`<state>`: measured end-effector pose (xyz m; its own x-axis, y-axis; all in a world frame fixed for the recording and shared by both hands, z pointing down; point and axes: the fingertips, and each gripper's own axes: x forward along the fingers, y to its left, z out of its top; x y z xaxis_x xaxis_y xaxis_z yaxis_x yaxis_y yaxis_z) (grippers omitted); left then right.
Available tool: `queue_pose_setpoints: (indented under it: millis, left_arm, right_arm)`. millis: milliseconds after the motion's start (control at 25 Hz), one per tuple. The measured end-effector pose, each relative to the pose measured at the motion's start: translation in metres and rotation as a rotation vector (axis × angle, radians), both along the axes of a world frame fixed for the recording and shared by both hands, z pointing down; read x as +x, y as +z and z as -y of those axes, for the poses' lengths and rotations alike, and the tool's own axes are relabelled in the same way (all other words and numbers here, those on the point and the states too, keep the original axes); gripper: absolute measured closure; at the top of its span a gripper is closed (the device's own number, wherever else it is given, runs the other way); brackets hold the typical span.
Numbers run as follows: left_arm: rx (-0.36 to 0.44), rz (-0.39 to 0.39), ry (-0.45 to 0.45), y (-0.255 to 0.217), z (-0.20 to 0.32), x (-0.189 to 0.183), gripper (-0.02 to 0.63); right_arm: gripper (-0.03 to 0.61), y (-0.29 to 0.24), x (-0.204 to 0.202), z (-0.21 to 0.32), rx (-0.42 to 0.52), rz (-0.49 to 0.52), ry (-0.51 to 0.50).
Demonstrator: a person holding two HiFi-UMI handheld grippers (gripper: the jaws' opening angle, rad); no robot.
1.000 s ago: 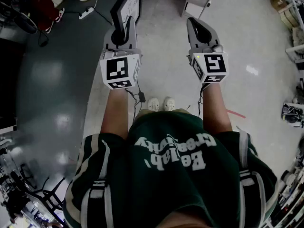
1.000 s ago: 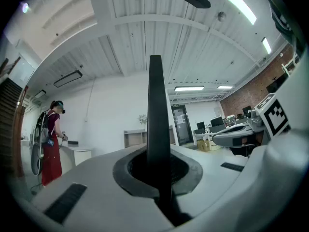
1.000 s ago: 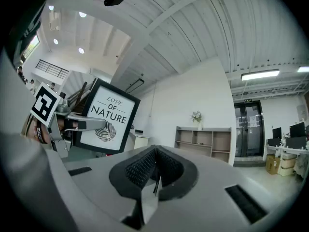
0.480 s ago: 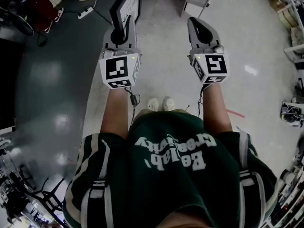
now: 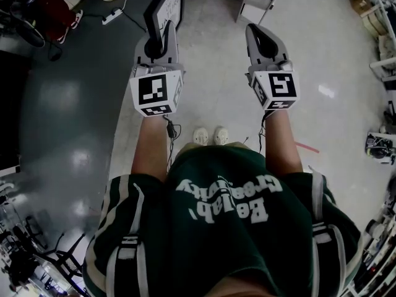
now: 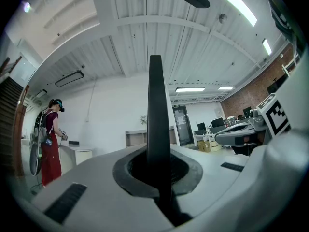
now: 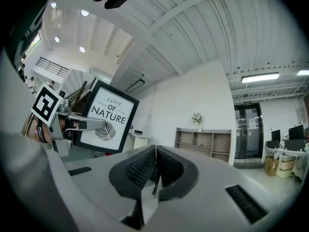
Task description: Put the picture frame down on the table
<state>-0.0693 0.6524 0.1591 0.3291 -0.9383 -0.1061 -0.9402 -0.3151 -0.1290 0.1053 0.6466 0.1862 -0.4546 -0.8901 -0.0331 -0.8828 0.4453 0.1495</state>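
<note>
At upper left of the head view, the left hand-held gripper point(image 5: 163, 34) clamps the black picture frame point(image 5: 169, 4) by its edge. The right hand-held gripper point(image 5: 258, 33) is closed on nothing.

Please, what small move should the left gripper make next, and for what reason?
Probably carry the picture frame toward a table, jaws kept shut: the left gripper clamps it upright, and only floor lies below.

The right gripper point(image 7: 155, 151) has its jaws pressed together with nothing between them. At nine o'clock the left gripper point(image 7: 96, 123) grips a black picture frame point(image 7: 107, 117), slightly tilted. A shelf point(image 7: 200, 141) stands at four o'clock.
</note>
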Motion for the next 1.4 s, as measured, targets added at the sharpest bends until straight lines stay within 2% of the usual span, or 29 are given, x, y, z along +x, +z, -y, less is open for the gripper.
queue_pose_setpoints:
  millis: [1040,1400]
  left_arm:
    - [0.013,0.004,0.042,0.002,-0.002,-0.054,0.588]
    - [0.016,0.004,0.053,0.001,0.018,-0.055,0.588]
  right_arm:
    - [0.543,0.001,-0.052,-0.006,0.019,0.014,0.042]
    - [0.543,-0.003,-0.055,0.012,0.03,0.015,0.049]
